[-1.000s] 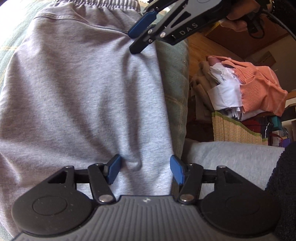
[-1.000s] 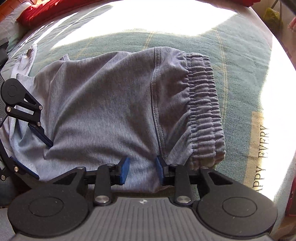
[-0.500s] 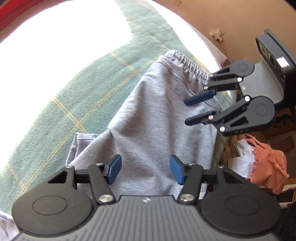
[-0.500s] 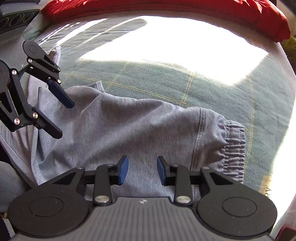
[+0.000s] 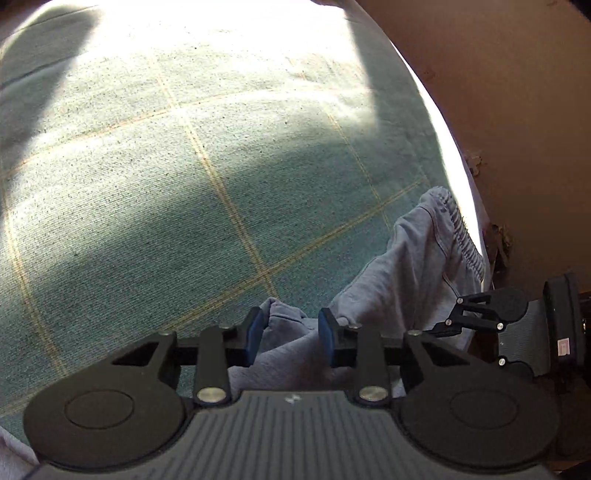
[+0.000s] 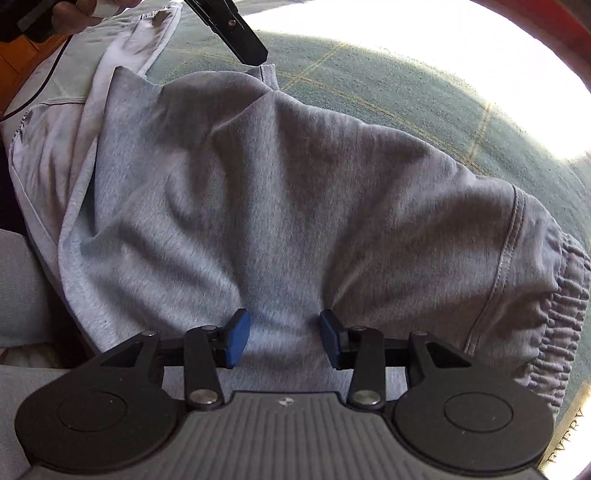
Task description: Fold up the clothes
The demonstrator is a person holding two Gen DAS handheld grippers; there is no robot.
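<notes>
Grey sweat shorts [image 6: 295, 192] with a gathered elastic waistband [image 6: 565, 325] lie on a green checked blanket [image 5: 184, 184]. In the left wrist view my left gripper [image 5: 291, 338] is at a bunched corner of the shorts [image 5: 284, 319]. Its jaws are closing, and the fold fills the gap between the blue pads. One of its black fingers [image 6: 243, 37] shows at the top of the right wrist view, where the cloth peaks. My right gripper [image 6: 284, 339] points down on the middle of the shorts. Its jaws are opening over flat cloth and grip nothing. It also shows as the right gripper [image 5: 448, 315] by the waistband [image 5: 465, 236].
A paler grey garment [image 6: 55, 147] lies at the left beside the shorts. A person's hand [image 6: 74, 11] holds the left tool at the top left. A brown wall [image 5: 498, 92] borders the bed's right side. Something red [image 6: 580, 48] lies at the far edge.
My left gripper swung from the middle of the shorts to their far corner and narrowed onto the fold. The right gripper moved from near the waistband toward the middle, its jaws widening.
</notes>
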